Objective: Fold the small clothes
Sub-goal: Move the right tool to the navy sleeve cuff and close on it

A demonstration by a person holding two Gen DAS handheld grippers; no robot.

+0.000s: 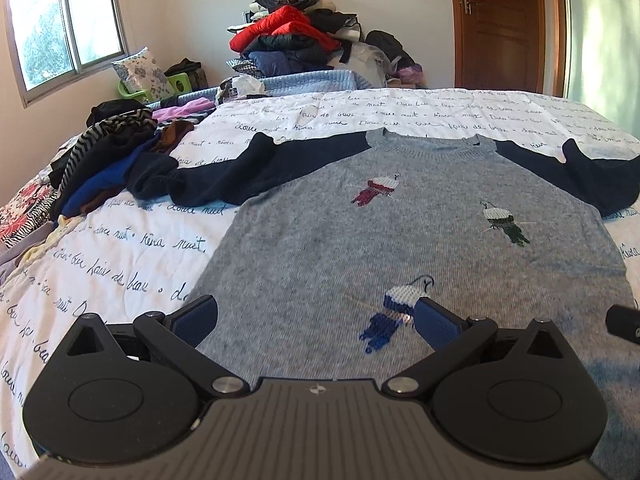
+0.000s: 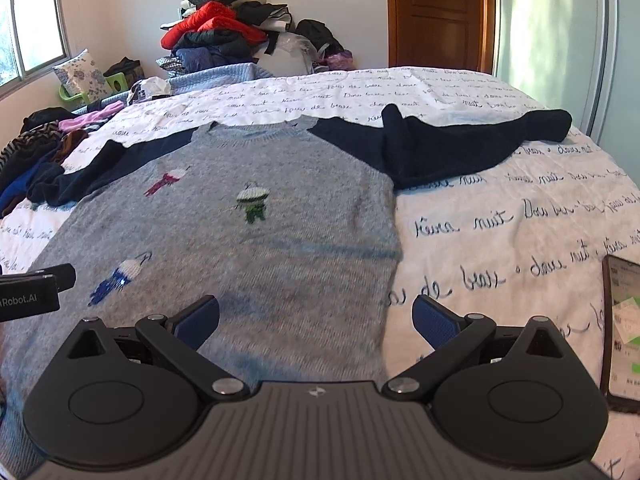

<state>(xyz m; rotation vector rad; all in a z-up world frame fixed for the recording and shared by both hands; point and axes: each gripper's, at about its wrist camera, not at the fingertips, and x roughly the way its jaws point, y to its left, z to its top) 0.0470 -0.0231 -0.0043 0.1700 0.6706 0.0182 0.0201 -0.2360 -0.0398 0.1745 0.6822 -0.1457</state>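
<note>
A grey knit sweater (image 1: 360, 240) with navy sleeves and small embroidered figures lies flat, front up, on the bed, its sleeves spread to both sides. It also shows in the right wrist view (image 2: 248, 240). My left gripper (image 1: 316, 320) is open and empty, hovering over the sweater's lower left part. My right gripper (image 2: 316, 320) is open and empty over the sweater's lower right edge. The right navy sleeve (image 2: 460, 140) is partly bunched. The left gripper's body (image 2: 32, 292) shows at the left of the right wrist view.
The bed has a white quilt with script writing (image 1: 132, 248). A heap of loose clothes (image 1: 108, 160) lies at the left. A tall clothes pile (image 1: 296, 36) stands behind the bed. A phone (image 2: 622, 332) lies on the quilt at right. A wooden door (image 2: 436, 12) is behind.
</note>
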